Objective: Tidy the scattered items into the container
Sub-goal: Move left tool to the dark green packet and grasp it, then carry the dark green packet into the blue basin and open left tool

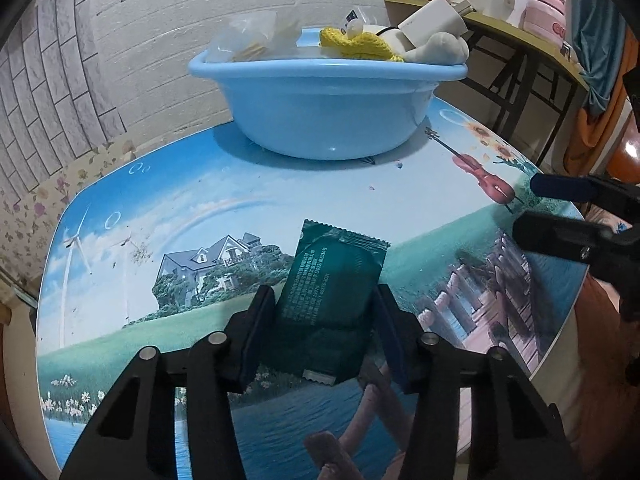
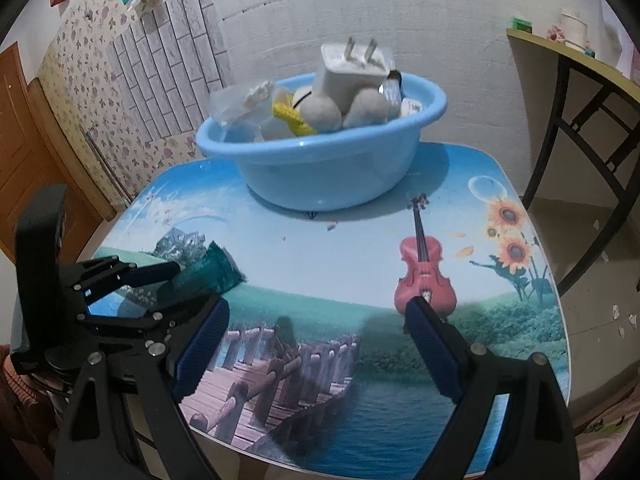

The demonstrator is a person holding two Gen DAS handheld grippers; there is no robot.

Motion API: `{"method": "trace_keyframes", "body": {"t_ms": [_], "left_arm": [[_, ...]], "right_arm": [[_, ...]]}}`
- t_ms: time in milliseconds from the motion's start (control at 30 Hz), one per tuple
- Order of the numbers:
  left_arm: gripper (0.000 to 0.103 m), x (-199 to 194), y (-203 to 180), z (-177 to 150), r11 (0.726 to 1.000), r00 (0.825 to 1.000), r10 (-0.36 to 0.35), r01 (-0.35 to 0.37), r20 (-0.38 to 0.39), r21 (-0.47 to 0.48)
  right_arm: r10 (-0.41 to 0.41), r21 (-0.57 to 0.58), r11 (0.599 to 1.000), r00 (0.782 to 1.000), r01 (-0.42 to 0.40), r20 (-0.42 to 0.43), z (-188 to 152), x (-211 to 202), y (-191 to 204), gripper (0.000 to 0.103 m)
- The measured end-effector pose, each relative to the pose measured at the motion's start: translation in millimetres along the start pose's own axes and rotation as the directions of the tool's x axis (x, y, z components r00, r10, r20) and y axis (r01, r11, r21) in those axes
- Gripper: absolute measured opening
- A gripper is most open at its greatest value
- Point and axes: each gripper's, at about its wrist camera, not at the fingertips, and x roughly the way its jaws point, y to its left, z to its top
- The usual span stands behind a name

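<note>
The left gripper, tilted down, pinches the green packet, apparently touching; the right gripper hovers wide at three o'clock.

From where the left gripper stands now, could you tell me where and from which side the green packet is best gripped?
Grip the green packet across its narrow width, at the near half, coming from the near table edge. It lies flat with its long axis running away toward the blue basin, so both long edges are exposed. The left gripper already straddles it there, pads seemingly against those edges.
</note>
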Motion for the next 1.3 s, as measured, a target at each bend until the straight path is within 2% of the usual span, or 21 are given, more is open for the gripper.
{"method": "trace_keyframes", "body": {"t_ms": [167,500,667,767,967,1300], "left_arm": [[0.048,-2,6,2,1.000,1.000,0.005,-0.005,0.006,-0.027],[0.048,-21,18,9,0.996,0.997,0.010,-0.004,0.073,-0.084],[0.048,-37,24,16,0.994,0.993,0.021,-0.009,0.115,-0.104],[0.049,-48,26,24,0.994,0.988,0.051,-0.037,0.143,-0.102],[0.048,-65,30,37,0.993,0.978,0.059,-0.036,0.198,-0.115],[0.048,-70,28,60,0.993,0.971,0.067,-0.042,0.228,-0.113]], "right_arm": [[0.001,-0.014,1.000,1.000,-0.001,-0.003,-1,1,3,0.091],[0.005,-0.006,1.000,1.000,-0.005,-0.001,0,2,2,0.091],[-0.002,-0.009,1.000,0.999,0.002,0.046,6,-7,5,0.091],[-0.004,-0.032,0.999,0.997,0.007,0.078,10,-13,11,0.091],[0.010,-0.044,0.999,0.996,-0.006,0.091,16,-14,14,0.091],[0.016,-0.052,0.999,0.991,-0.010,0.130,31,-18,11,0.091]]}}
